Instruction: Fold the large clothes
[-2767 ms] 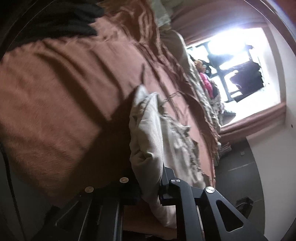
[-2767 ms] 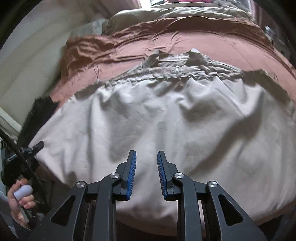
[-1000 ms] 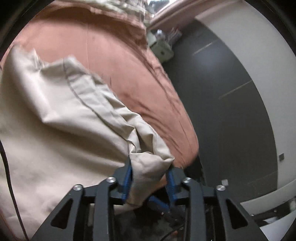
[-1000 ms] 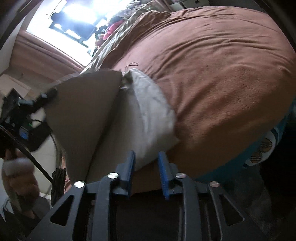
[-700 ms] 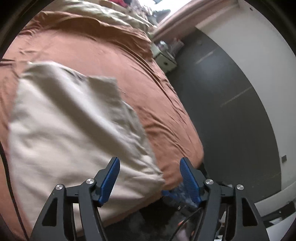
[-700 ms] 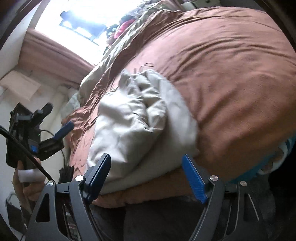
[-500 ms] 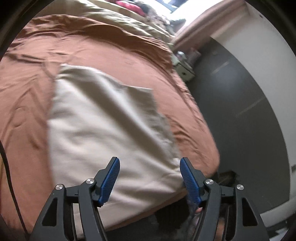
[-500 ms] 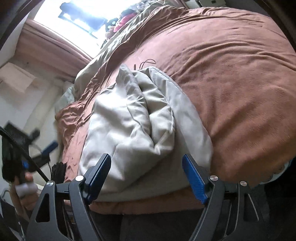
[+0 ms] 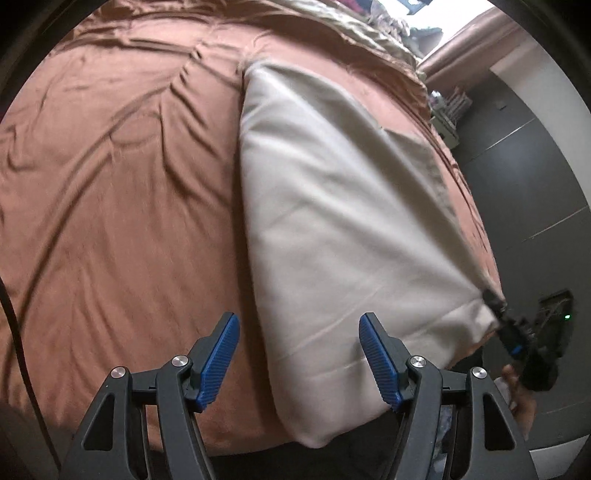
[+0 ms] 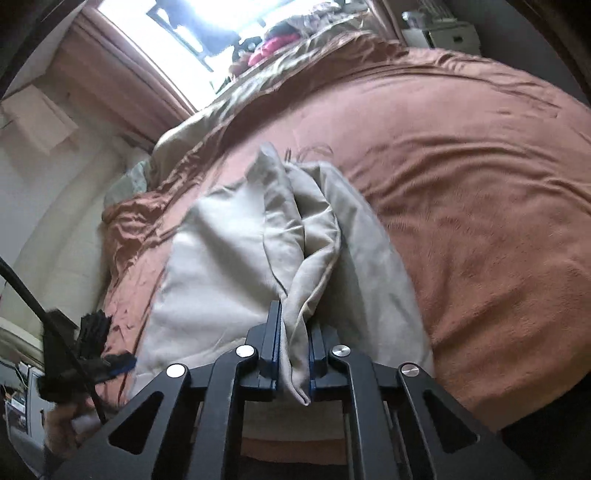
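Observation:
A large beige garment lies folded on the brown bedspread, reaching the bed's near edge. My left gripper is open and empty, hovering over the garment's near left edge. My right gripper is shut on a bunched fold of the beige garment at its near edge. In the left wrist view the right gripper pinches the garment's near right corner. In the right wrist view the left gripper shows at the lower left.
The brown bedspread covers the whole bed. An olive blanket and pile of clothes lie at the far end under a bright window. A dark wardrobe wall stands right of the bed.
Both grippers opened and let the garment drop flat. Since then my right gripper has shut on a fold at the near edge. My left gripper stayed open and shifted left.

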A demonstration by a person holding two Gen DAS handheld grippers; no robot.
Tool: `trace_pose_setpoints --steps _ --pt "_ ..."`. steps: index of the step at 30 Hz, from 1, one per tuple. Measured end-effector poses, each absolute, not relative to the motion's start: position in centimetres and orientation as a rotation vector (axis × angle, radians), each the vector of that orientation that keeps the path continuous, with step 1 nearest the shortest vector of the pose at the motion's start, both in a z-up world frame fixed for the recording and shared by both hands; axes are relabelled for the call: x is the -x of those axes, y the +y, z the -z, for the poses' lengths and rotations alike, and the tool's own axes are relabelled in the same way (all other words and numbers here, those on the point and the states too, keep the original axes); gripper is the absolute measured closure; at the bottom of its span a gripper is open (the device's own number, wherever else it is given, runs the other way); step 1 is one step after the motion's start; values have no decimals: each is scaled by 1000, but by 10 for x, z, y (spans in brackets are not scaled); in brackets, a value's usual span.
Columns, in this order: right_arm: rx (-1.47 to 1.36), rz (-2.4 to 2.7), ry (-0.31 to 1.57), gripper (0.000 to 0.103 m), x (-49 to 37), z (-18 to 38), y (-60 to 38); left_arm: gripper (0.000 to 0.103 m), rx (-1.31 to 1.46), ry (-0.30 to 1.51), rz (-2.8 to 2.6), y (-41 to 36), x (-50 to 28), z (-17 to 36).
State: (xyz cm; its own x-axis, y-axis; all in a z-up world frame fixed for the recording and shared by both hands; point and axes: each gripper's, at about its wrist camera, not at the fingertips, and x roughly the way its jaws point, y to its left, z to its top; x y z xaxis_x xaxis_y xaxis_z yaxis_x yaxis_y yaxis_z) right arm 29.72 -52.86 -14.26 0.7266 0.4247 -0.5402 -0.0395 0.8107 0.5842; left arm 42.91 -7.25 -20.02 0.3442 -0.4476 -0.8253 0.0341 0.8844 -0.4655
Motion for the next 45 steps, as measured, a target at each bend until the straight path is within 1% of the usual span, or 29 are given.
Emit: trace_pose_setpoints --steps 2,5,8,11,16,18,19,21,22,23,24,29,36,45 --pt "-576 -261 707 97 -288 143 -533 35 420 1189 351 -77 -426 204" --pt "-582 -226 709 97 -272 152 -542 38 405 1182 385 -87 -422 204" --pt "-615 -199 731 97 -259 173 -549 42 388 1184 405 -94 -420 205" --pt "-631 -162 735 97 -247 181 -552 43 370 1178 409 -103 -419 205" --pt "-583 -155 717 96 -230 167 -542 43 379 1198 416 -101 -427 203" --pt "-601 -193 724 95 -231 161 -545 43 386 1195 419 -98 -436 200" --pt "-614 -208 735 92 -232 160 -550 43 386 1194 419 -98 -439 200" --pt "-608 -203 753 79 -231 155 -557 43 394 1193 421 -97 -447 199" --pt "-590 -190 748 59 -227 152 -561 43 399 1193 423 -96 -449 199" --pt "-581 -189 738 31 -226 148 -563 42 402 1194 421 -95 -453 200" --pt "-584 -204 730 23 -226 143 -565 42 401 1195 416 -94 -456 201" --pt "-522 -231 757 22 -248 128 -567 42 407 1185 401 -91 -477 204" --pt "-437 -216 821 22 -324 109 -567 42 413 1196 399 -84 -502 211" --pt "-308 -254 976 22 -429 120 -539 42 420 1192 383 -84 -552 215"
